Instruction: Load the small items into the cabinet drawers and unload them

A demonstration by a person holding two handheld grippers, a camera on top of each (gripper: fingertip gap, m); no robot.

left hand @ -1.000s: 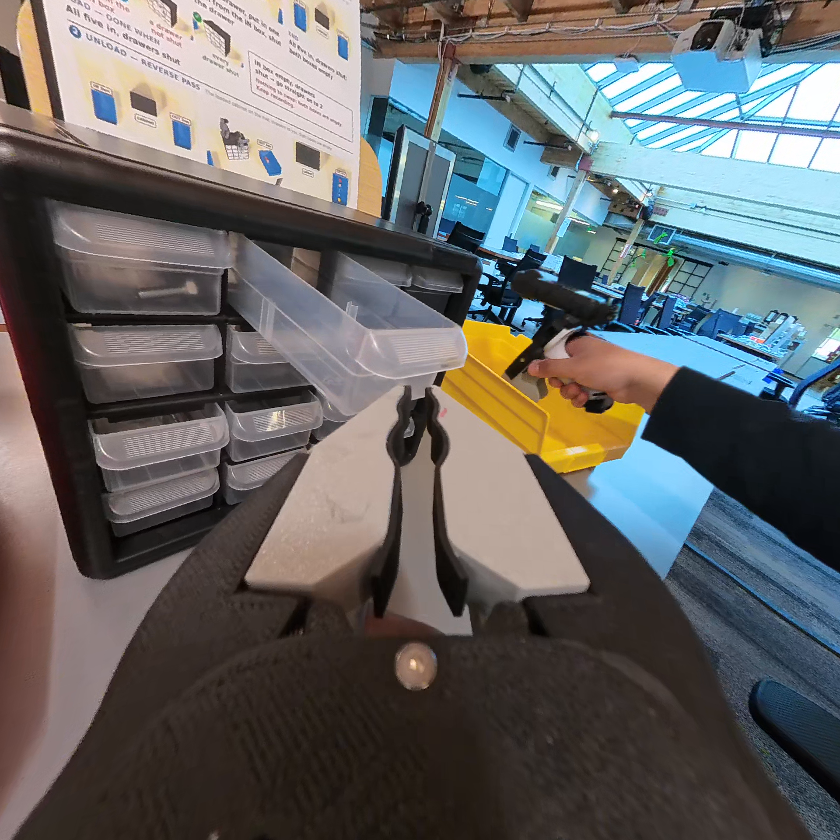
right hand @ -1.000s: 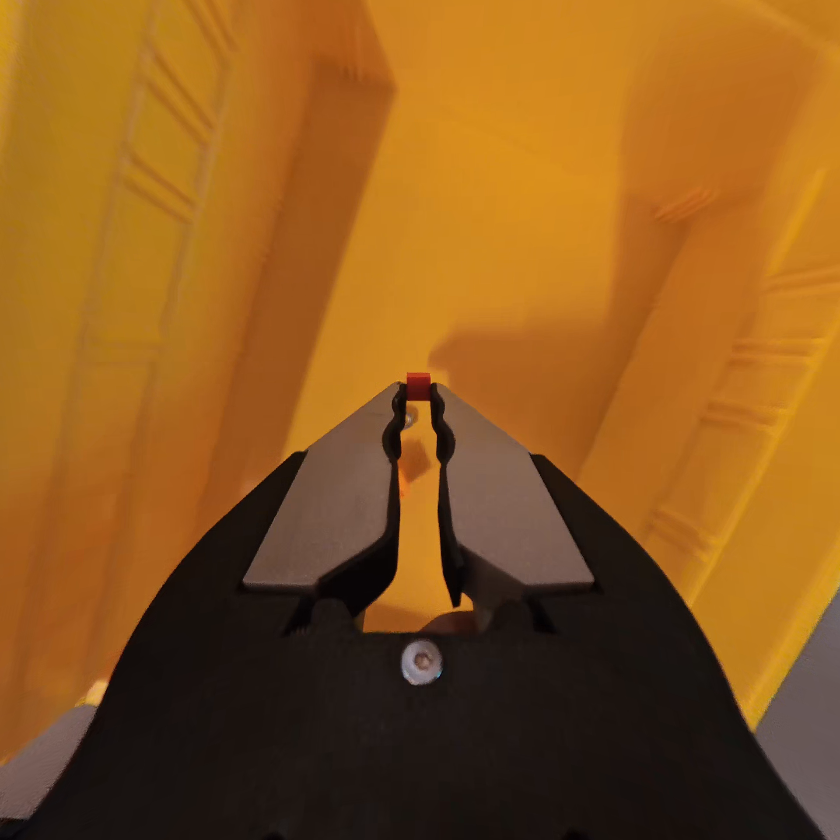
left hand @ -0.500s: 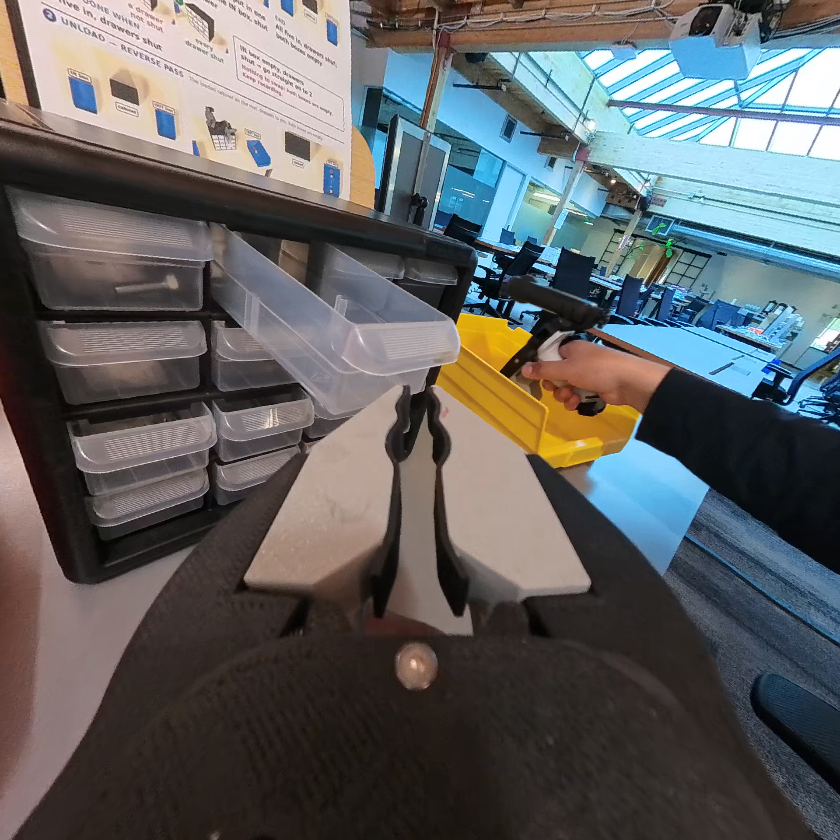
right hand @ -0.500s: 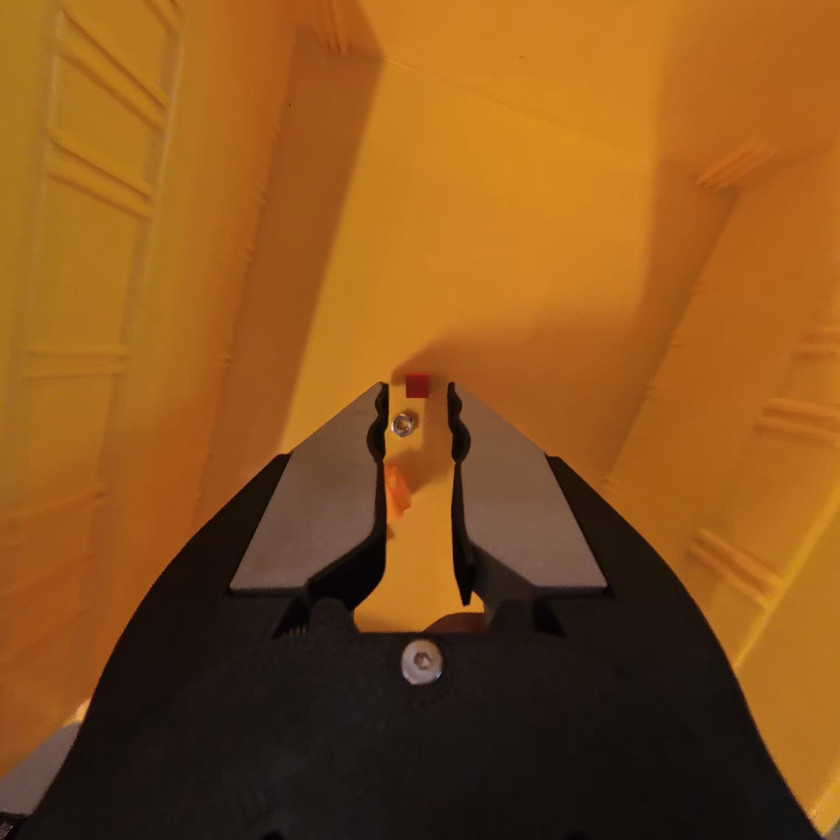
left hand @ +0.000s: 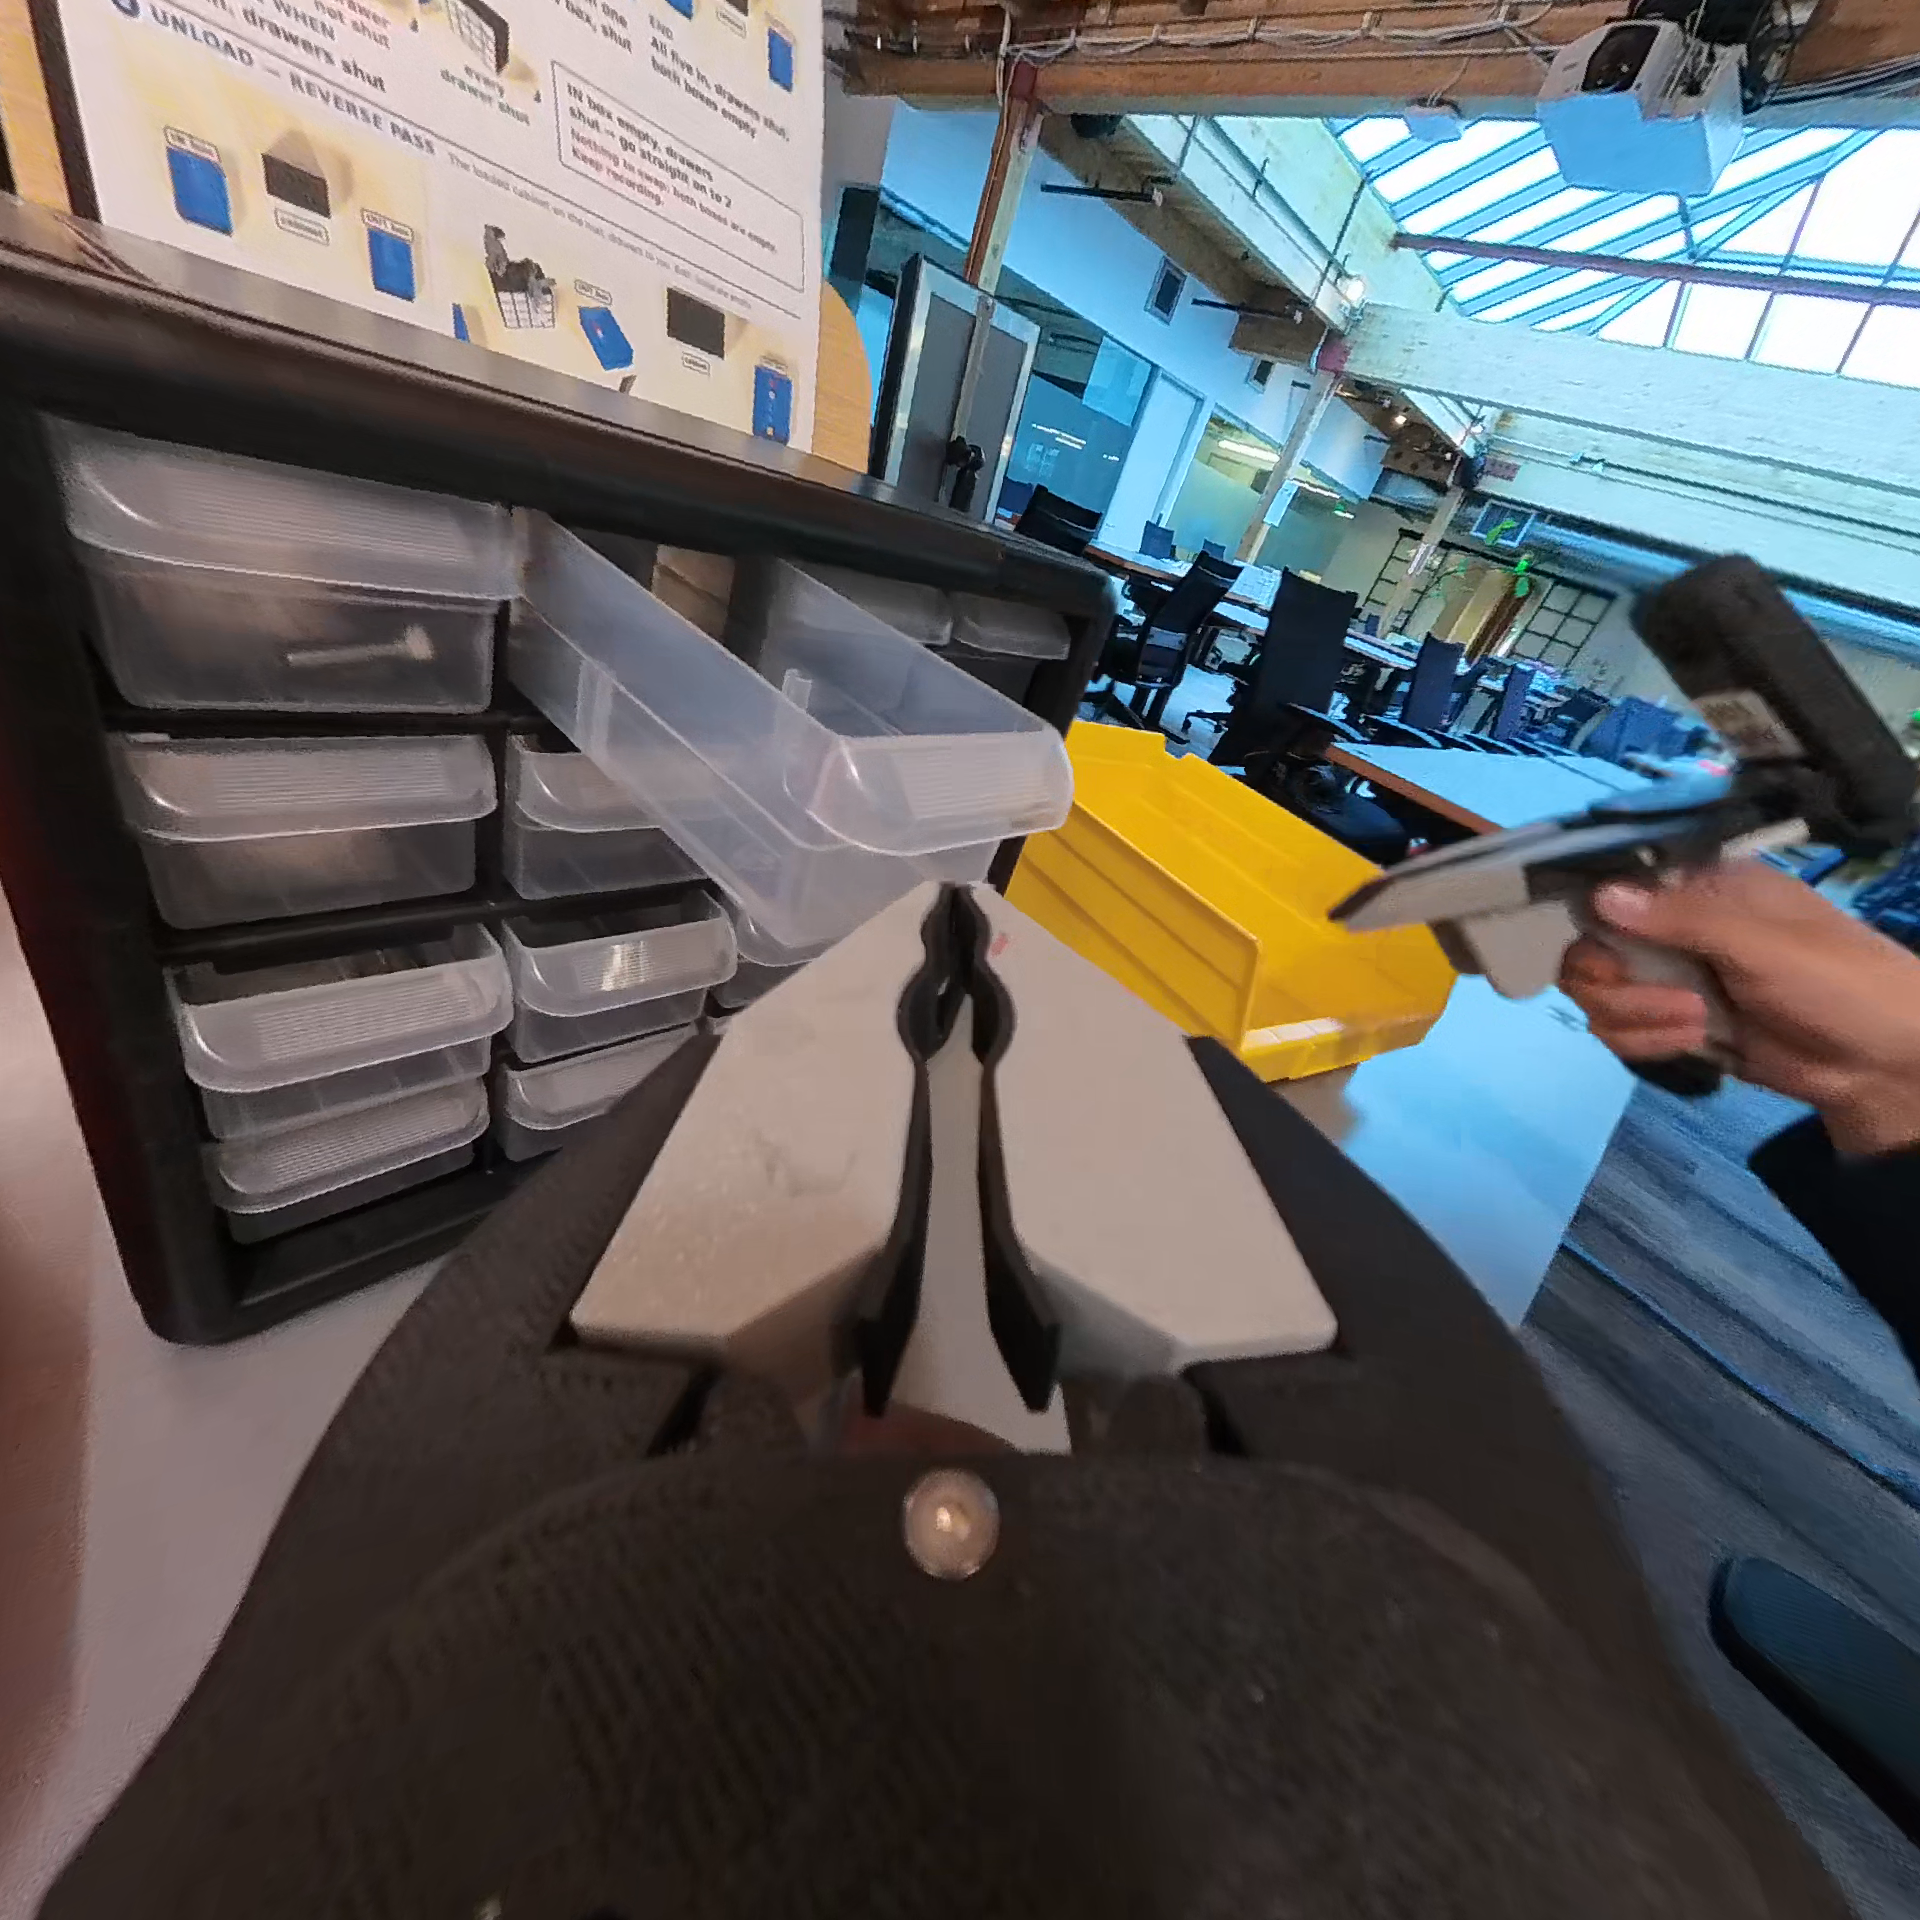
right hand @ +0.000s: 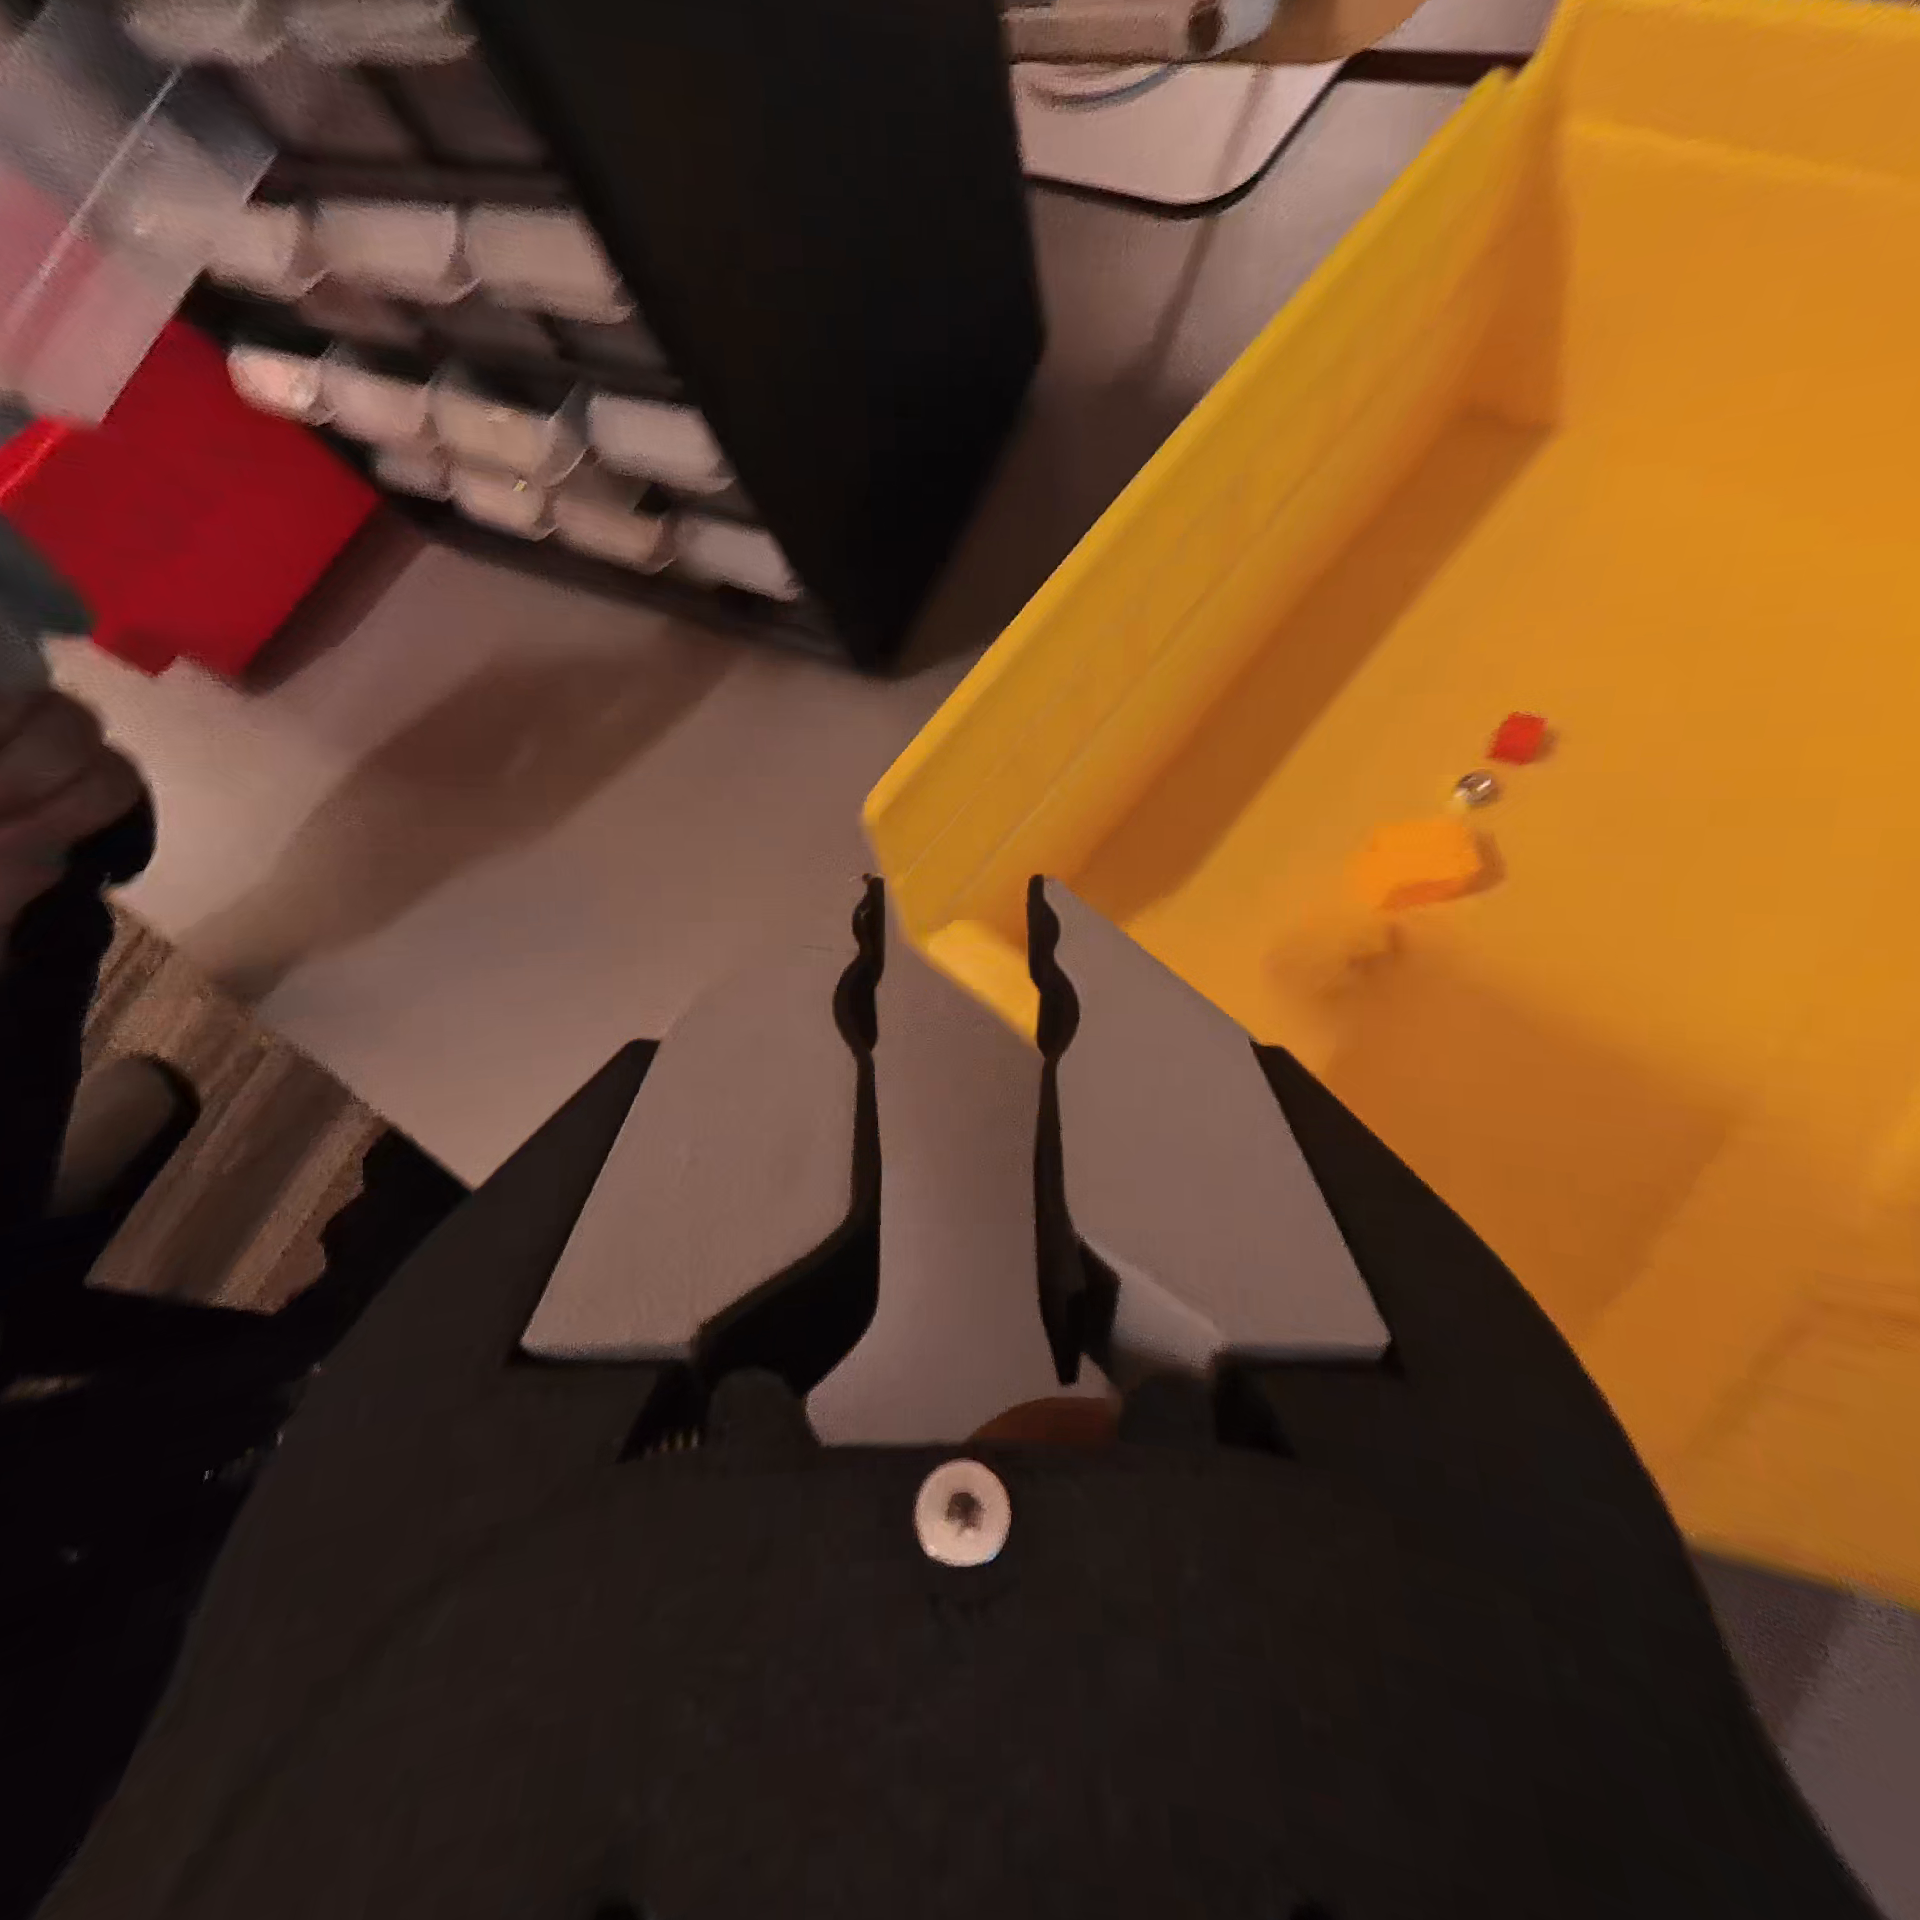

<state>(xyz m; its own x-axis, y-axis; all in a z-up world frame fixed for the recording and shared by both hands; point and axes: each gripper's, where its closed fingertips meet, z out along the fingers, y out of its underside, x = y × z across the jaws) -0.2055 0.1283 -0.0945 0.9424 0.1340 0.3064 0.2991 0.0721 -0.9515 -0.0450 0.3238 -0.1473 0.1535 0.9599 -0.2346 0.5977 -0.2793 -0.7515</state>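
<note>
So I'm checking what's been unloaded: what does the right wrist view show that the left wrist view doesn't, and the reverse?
Only the right wrist view shows the bin's inside: a small red block, a metal nut and an orange piece; also a red box beside the cabinet.

Only the left wrist view shows the pulled-out clear drawer and a bolt in the top-left drawer.

Both show the yellow bin and black cabinet.
</note>
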